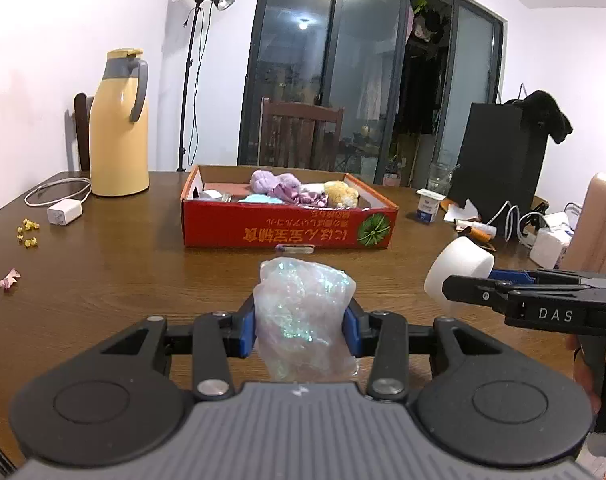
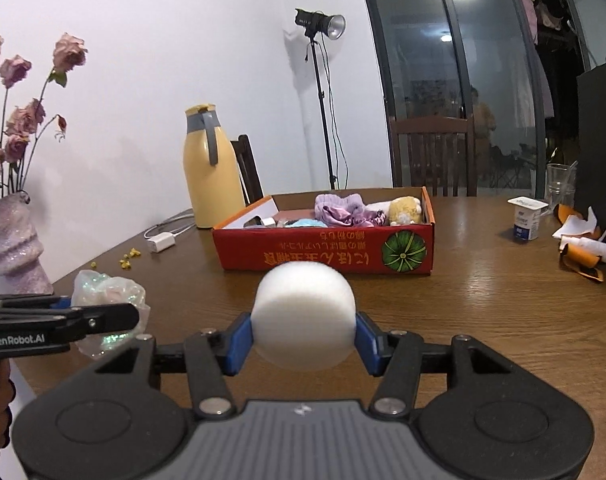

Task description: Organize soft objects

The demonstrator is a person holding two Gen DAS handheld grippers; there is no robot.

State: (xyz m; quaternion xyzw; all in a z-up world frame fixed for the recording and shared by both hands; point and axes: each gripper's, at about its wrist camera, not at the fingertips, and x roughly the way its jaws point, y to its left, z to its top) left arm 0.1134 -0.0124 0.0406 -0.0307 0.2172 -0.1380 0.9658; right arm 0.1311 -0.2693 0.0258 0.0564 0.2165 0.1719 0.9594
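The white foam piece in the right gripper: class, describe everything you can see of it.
The white foam piece is a short, rounded cylinder with a matte, fine-grained surface, plain and unmarked. It lies on its side, flat end facing left, lifted clear of the wooden table. The right gripper holds it, blue fingers pressing opposite sides. The red box lies beyond it; nothing else touches it.

We find the box on the tabletop directly ahead of both claws, soft items inside it. The left claw holds the crinkled bag; to its right, the right claw holds the foam roll. The flask stands ahead-left; the yoghurt cup ahead-right.
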